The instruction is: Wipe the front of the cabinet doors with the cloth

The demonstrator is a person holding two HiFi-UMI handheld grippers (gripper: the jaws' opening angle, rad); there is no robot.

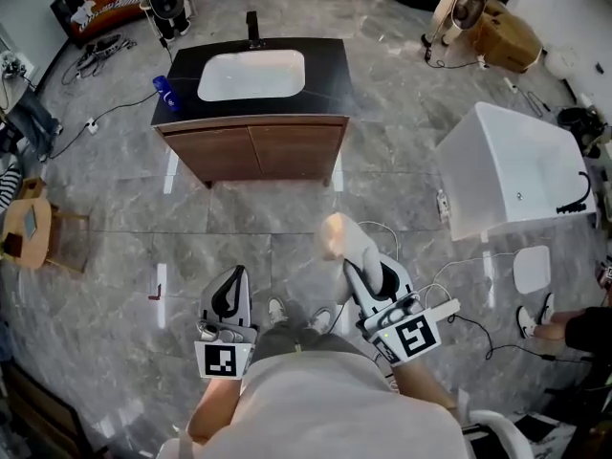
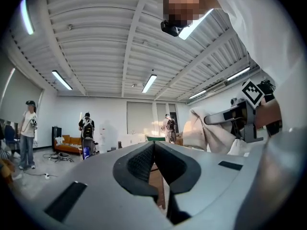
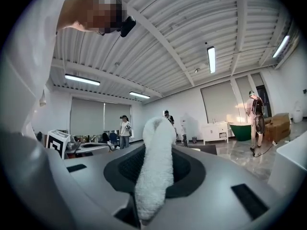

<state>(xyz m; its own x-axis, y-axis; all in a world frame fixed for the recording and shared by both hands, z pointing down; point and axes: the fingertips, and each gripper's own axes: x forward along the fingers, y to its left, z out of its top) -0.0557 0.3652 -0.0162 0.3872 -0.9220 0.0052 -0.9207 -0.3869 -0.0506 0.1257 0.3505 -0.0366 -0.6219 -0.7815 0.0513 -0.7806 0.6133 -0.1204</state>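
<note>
We're standing well back from the cabinet (image 1: 296, 151), with a good stretch of grey marble floor (image 1: 287, 228) between us and it, so nothing's touching the doors (image 1: 215, 154) yet. They're two brown wooden doors side by side, both looking shut. They sit under a black countertop (image 1: 325, 65) with a white sink (image 1: 251, 73) set in it, a black tap (image 1: 252, 25) at the back and a blue bottle (image 1: 164, 92) at its left end.

The cloth (image 3: 154, 171) is in our right gripper (image 1: 361, 273). In the right gripper view it's a fluffy white roll pinched between the jaws, sticking up past the tips. From the head view it's a pale bunch poking forward off the gripper toward the cabinet, up in the air and nowhere near the wood.

Our left gripper (image 2: 154, 150) has its jaws pressed together with nothing caught between them. It sits near the right one, at about the same height, with both held low and close to our body. The left gripper view also catches the right gripper off to one side, with the cloth hanging from it.

Round the room there's a white bathtub (image 1: 512, 165) off to the right and a wooden stool (image 1: 29, 232) to the left. A few people (image 2: 29, 133) are standing about at the far end. There are also cables lying on the floor here and there.
</note>
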